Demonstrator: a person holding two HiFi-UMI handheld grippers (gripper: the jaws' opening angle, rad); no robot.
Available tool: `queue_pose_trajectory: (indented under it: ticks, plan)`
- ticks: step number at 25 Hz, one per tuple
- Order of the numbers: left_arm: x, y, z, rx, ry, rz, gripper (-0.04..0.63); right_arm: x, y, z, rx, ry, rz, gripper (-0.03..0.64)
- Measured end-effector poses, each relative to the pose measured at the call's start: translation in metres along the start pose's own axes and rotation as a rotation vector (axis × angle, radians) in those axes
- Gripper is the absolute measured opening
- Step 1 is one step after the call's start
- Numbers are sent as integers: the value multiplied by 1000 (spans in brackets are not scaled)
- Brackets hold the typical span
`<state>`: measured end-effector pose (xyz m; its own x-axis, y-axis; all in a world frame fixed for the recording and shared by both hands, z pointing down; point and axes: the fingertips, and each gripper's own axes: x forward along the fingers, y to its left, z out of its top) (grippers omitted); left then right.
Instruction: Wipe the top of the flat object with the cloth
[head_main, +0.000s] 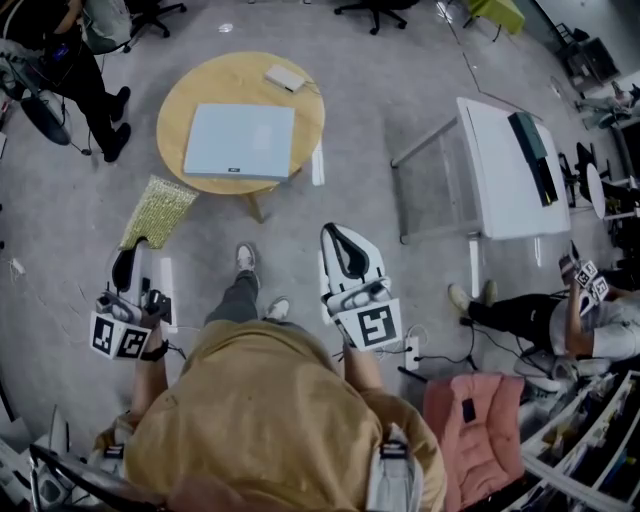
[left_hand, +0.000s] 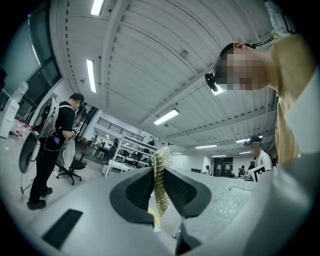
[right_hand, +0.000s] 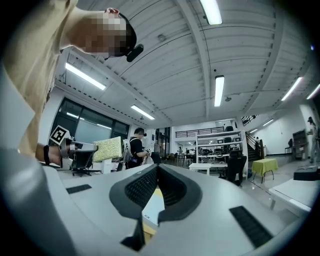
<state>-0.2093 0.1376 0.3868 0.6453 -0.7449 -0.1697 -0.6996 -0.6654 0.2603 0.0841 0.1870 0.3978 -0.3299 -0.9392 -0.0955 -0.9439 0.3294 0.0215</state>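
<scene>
Approach step, wiping not started: we're standing back from the round wooden table (head_main: 215, 80). Left gripper (head_main: 128, 265) is clamped on the yellow-green cloth (head_main: 158, 211), which sticks out past the jaws in mid-air. Right gripper (head_main: 346, 252) is closed on nothing. The pale-blue flat panel (head_main: 240, 140) lies on the table, well apart from the cloth. Next, we reckon: step in and lay the cloth flat on the panel top.

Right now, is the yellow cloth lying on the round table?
No, the cloth is clamped in the left gripper, off to the side of the round table.
</scene>
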Motion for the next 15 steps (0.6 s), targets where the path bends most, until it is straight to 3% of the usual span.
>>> queue_pose_trajectory:
  ticks: [9,15]
  plan:
    - [71,39,6,-17,-15,-75,61,48,-33,12,-44,-3,-70,2]
    - [124,84,6,-51,-16,-79,61,97,-57,10,-53,13,-98,2]
